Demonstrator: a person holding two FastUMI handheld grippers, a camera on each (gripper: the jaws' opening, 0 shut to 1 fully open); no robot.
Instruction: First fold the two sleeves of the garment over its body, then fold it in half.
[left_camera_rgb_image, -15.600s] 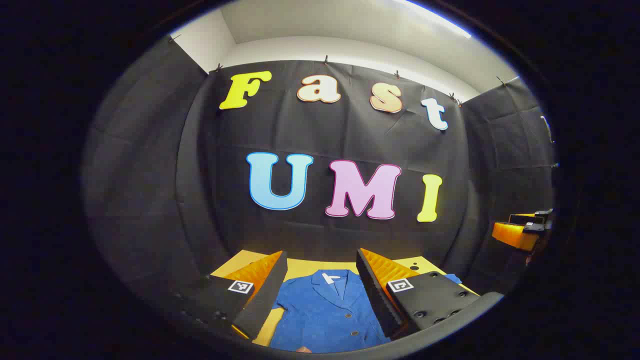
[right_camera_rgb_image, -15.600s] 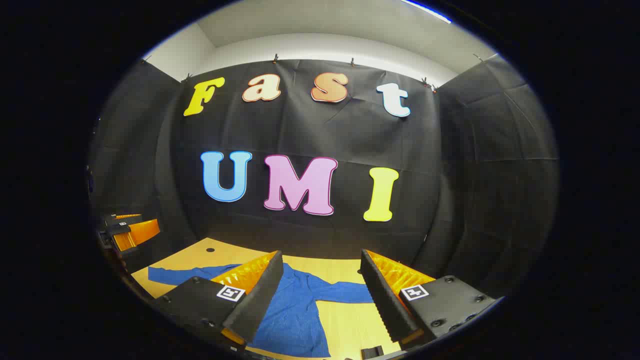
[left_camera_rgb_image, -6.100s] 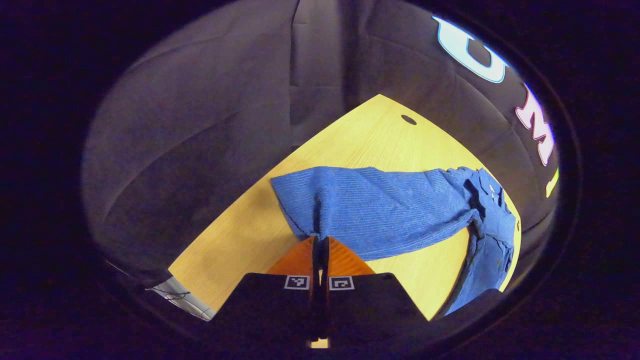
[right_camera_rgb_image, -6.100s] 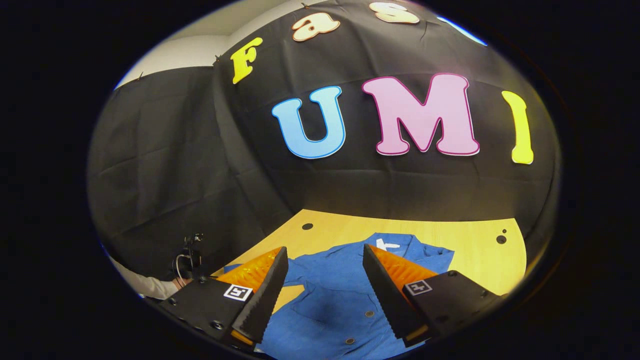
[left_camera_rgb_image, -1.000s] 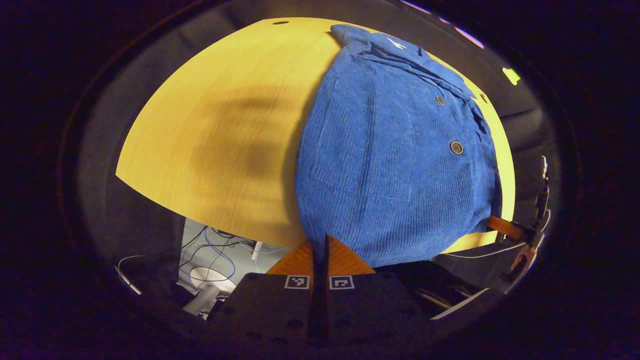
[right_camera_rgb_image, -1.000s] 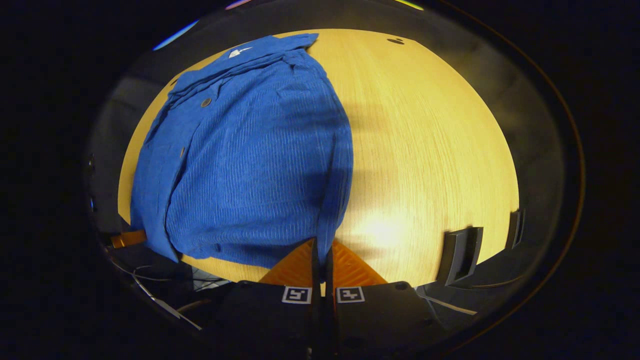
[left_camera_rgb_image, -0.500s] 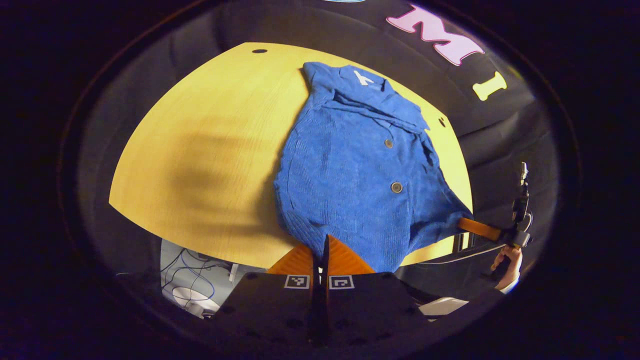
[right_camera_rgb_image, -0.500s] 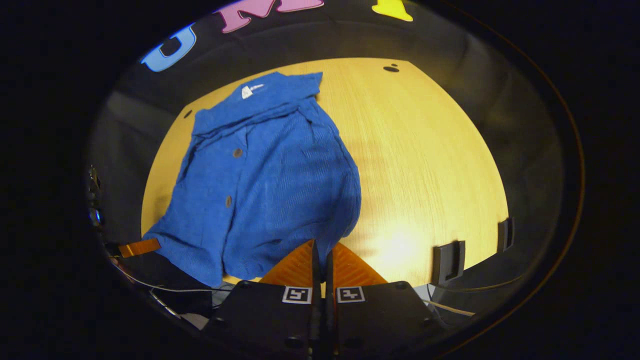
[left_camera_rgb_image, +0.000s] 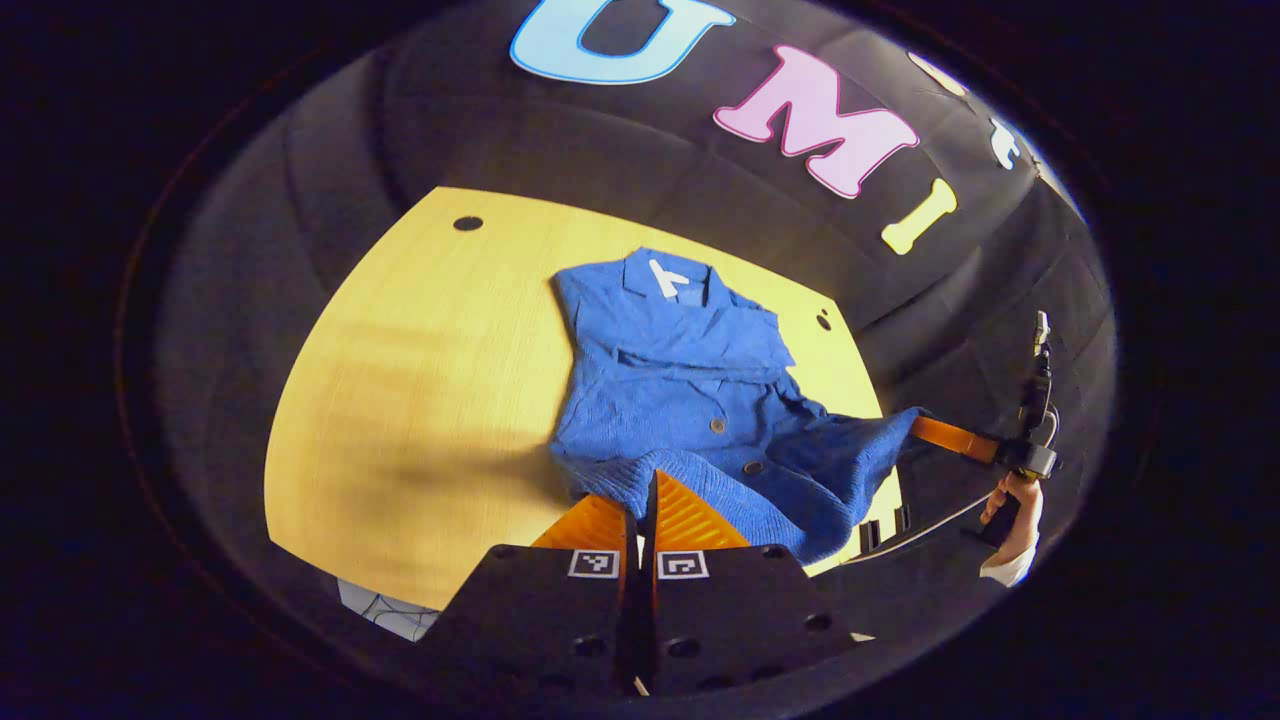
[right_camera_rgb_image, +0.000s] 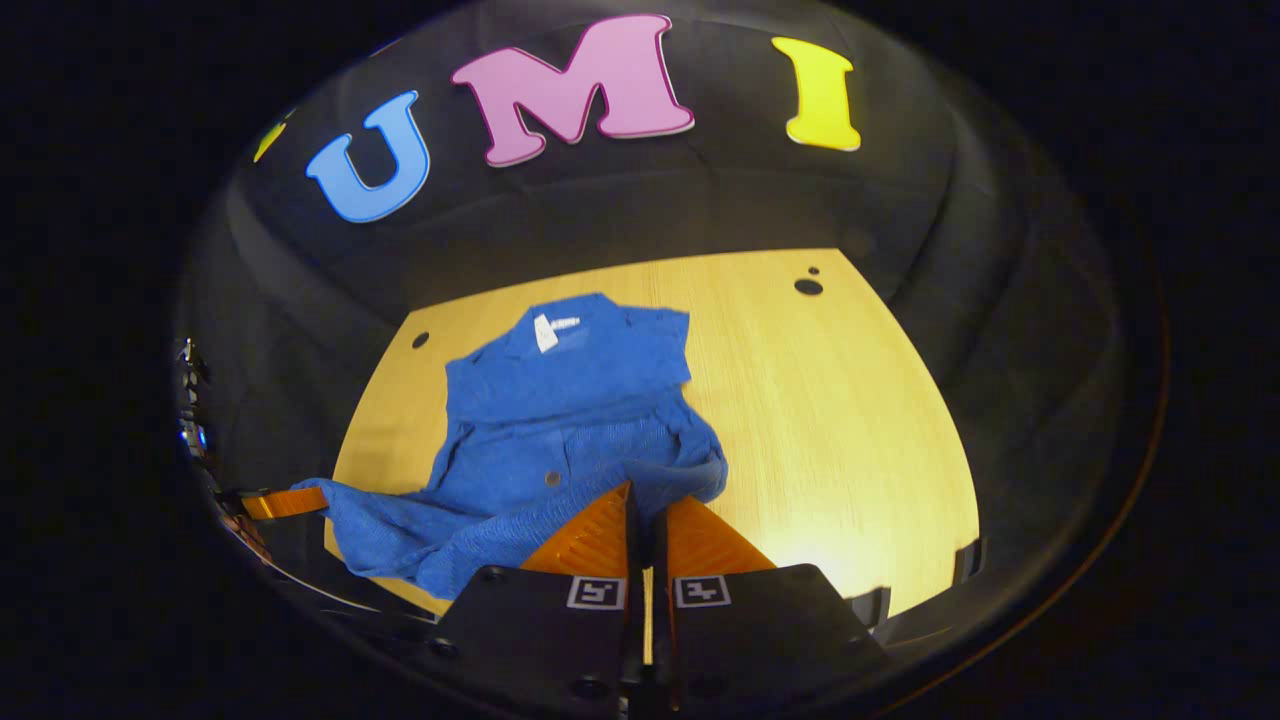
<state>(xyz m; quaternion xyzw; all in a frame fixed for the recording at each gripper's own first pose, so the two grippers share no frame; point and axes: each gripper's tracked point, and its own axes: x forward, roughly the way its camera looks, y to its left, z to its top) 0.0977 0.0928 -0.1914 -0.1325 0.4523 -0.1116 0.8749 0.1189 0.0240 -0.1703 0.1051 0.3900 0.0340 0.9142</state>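
A blue corduroy shirt (left_camera_rgb_image: 680, 370) lies on the yellow wooden table (left_camera_rgb_image: 420, 400), collar at the far end, both sleeves folded over its body. My left gripper (left_camera_rgb_image: 640, 495) is shut on the hem's left corner and holds it above the table. My right gripper (right_camera_rgb_image: 645, 505) is shut on the hem's other corner, likewise raised. The lifted hem sags between them and curls over the shirt's (right_camera_rgb_image: 570, 400) lower half. In the left gripper view the right gripper (left_camera_rgb_image: 935, 428) appears at the right edge, held by a hand (left_camera_rgb_image: 1010, 500).
Black cloth walls close in the table on three sides. Small dark holes (right_camera_rgb_image: 808, 286) mark the tabletop (right_camera_rgb_image: 830, 420) near its far corners. Bare wood lies to either side of the shirt.
Over the last second both grippers have carried the hem up and toward the collar, so the shirt's lower half now curls over its upper half. Earlier, the left gripper gripped a spread sleeve.
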